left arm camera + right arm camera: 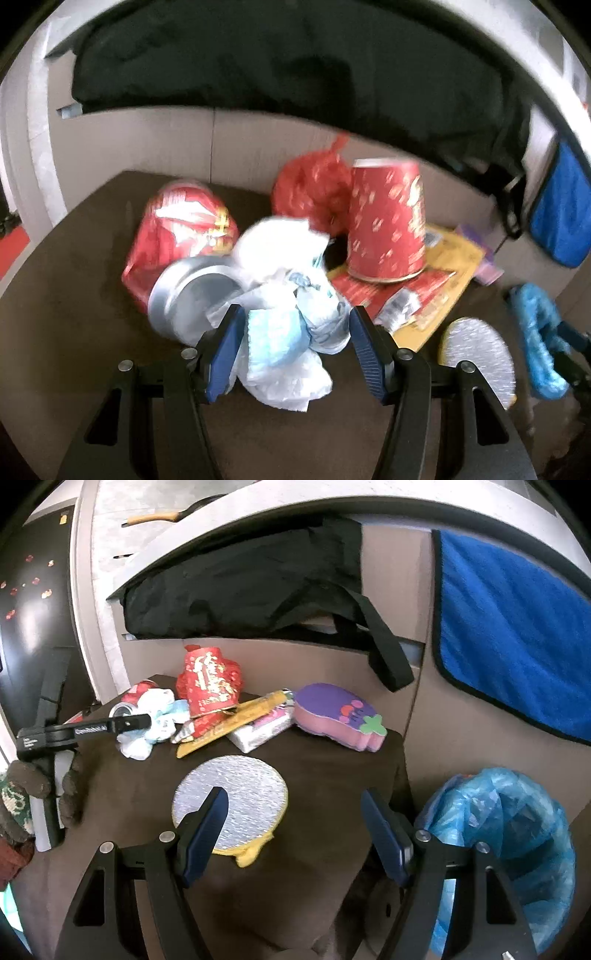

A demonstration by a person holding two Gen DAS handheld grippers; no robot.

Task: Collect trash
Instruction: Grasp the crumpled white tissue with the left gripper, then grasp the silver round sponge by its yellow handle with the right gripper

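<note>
My left tool (295,345) is spread wide around one tissue wad (291,332). Just beyond it lie one can (184,236), one red cup (386,221) and one red bag (310,188). My right tool (295,834) gapes empty over one silver pad (236,797) on the counter (332,775).

Left close on table (74,258), right farther back

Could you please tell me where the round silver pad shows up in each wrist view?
Left wrist: the silver pad sits at lower right, right of the left claw.
Right wrist: the pad lies at centre, just ahead of the right claw.
Shared landmark: the red cup.
</note>
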